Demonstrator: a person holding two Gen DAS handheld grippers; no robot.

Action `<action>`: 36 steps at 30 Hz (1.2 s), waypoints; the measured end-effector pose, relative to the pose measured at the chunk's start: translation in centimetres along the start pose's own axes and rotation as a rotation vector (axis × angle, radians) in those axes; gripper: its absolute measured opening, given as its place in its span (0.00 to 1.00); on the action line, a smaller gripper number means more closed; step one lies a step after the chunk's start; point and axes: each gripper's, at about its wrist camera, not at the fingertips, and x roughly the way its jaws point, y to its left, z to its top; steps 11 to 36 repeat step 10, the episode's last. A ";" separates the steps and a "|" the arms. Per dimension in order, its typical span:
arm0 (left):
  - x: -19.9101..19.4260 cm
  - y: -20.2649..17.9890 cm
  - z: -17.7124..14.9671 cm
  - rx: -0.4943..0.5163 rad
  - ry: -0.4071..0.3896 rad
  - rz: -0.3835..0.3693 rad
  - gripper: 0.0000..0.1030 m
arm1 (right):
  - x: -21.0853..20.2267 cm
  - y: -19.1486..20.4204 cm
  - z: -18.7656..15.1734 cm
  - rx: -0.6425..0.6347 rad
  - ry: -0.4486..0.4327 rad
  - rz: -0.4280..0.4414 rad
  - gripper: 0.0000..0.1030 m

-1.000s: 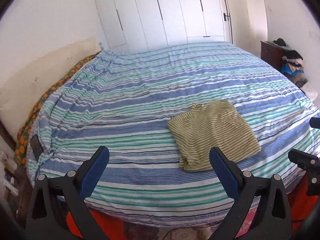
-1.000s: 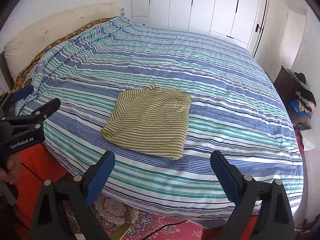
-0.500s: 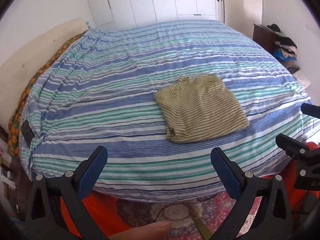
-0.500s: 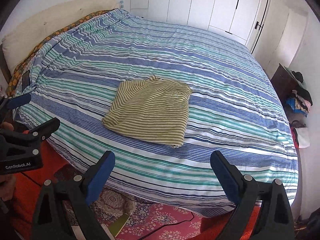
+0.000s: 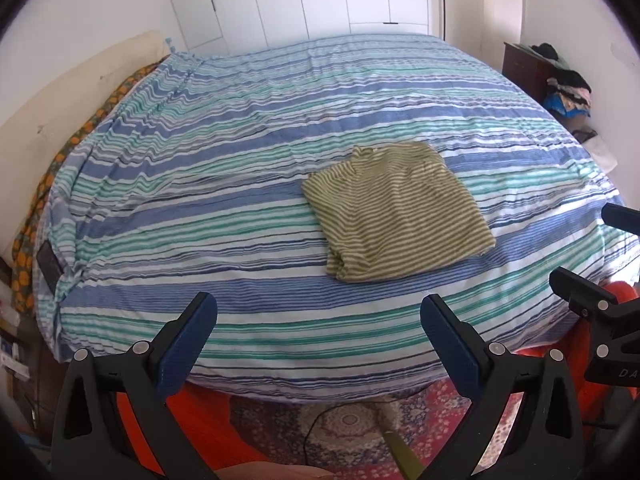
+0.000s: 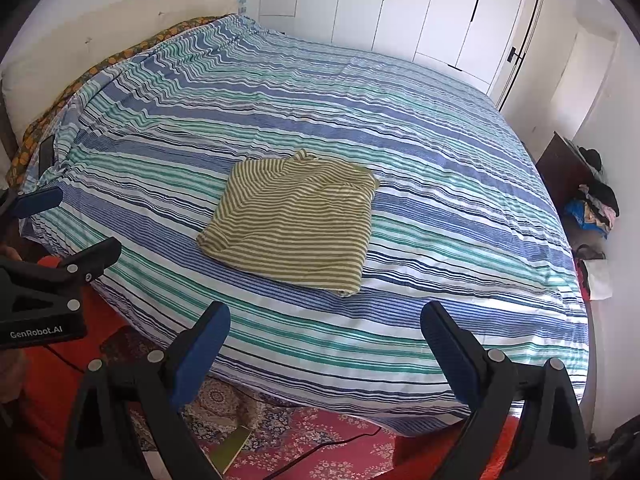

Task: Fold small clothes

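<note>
A folded shirt (image 5: 394,212) with thin olive and cream stripes lies flat on the bed (image 5: 200,184), toward the near edge and a little right of the middle in the left wrist view. In the right wrist view the shirt (image 6: 294,222) sits just left of centre, its collar end pointing toward the far wardrobe (image 6: 404,12). The bed cover carries broad blue, teal and white stripes.

The left hand-held gripper (image 5: 318,338) hangs off the near edge of the bed with its blue-padded fingers spread wide and nothing between them; it is well apart from the shirt. The right hand-held gripper (image 6: 324,344) is likewise held wide open and empty, short of the bed edge, also clear of the shirt.

In the right wrist view the left hand-held gripper shows at the left edge, and its black body bears white lettering that reads "GenRobot.AI" (image 6: 36,334). In the left wrist view the body of the other tool at the right edge shows the letters "DA", the rest cut off by the frame.

A red patterned rug (image 6: 320,452) covers the floor below the bed. A dark nightstand (image 6: 564,172) stands at the right wall with a heap of clothes (image 6: 596,208) beside it.
</note>
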 end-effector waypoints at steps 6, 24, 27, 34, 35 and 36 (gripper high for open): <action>0.2 -0.4 0.0 0.014 0.007 0.002 0.99 | 0.2 0.1 0.1 -0.005 0.002 0.000 0.93; 0.0 -0.3 0.1 0.002 -0.006 0.008 0.99 | 0.3 0.0 0.2 -0.003 0.003 0.001 0.93; 0.0 -0.3 0.1 0.002 -0.006 0.008 0.99 | 0.3 0.0 0.2 -0.003 0.003 0.001 0.93; 0.0 -0.3 0.1 0.002 -0.006 0.008 0.99 | 0.3 0.0 0.2 -0.003 0.003 0.001 0.93; 0.0 -0.3 0.1 0.002 -0.006 0.008 0.99 | 0.3 0.0 0.2 -0.003 0.003 0.001 0.93; 0.0 -0.3 0.1 0.002 -0.006 0.008 0.99 | 0.3 0.0 0.2 -0.003 0.003 0.001 0.93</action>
